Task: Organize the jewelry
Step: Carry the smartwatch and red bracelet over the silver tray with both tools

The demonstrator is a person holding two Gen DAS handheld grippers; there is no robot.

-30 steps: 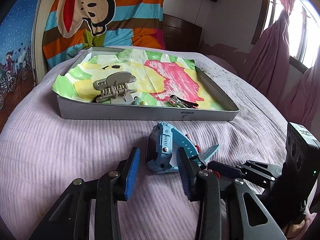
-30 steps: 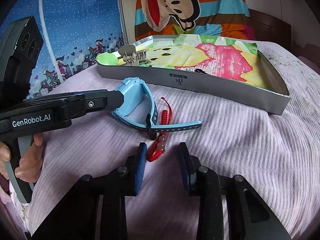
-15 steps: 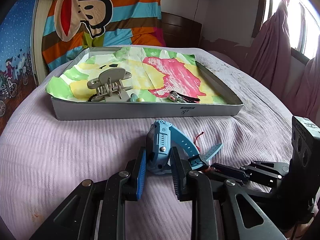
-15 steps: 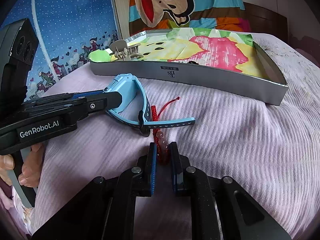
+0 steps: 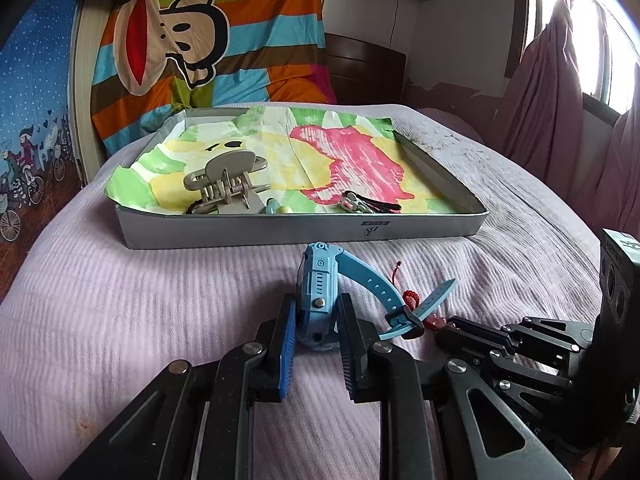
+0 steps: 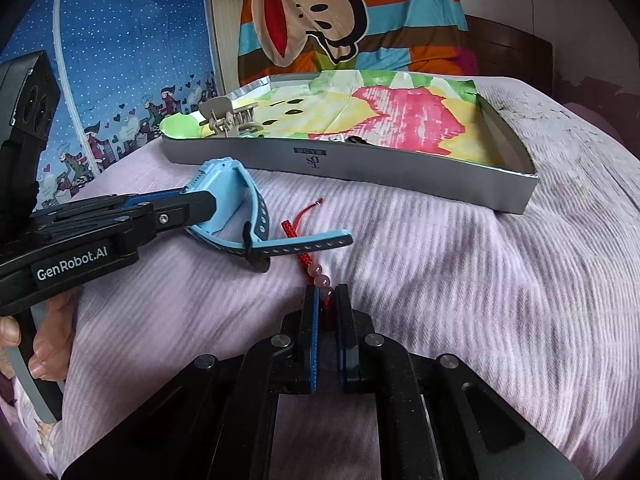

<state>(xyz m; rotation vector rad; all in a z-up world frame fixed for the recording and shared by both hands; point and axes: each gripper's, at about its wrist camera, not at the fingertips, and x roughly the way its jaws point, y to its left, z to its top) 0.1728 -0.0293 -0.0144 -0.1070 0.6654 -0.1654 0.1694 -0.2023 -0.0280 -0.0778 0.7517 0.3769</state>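
Left wrist view: left gripper (image 5: 316, 332) has gone from wide open to clamped on the case of the blue watch (image 5: 320, 300), fingers (image 5: 289, 344) on both sides of it; watch still sits on the bed (image 5: 120, 312), strap trailing off to the right of the fingers. Grasp looks done, so lift is probably next. Straight ahead of the fingers: gray tray (image 5: 280, 232) with painted paper liner, already holding a gray hair claw (image 5: 226, 182), a small pale bead-like item (image 5: 276, 208) and dark hair clips (image 5: 368, 204). Tray's near wall stands between watch and liner, so the watch needs height to clear it. Right wrist view: right gripper (image 6: 327, 312) has also closed, narrow, pinching the near end of the red bead bracelet (image 6: 316, 264); rest of the cord runs forward from the fingers and passes under the watch strap (image 6: 304, 246). Main risk as I read it: lifting either piece drags the other. Tray sits ahead and slightly right, near wall facing the fingers. Both pieces gripped, neither in the tray yet.
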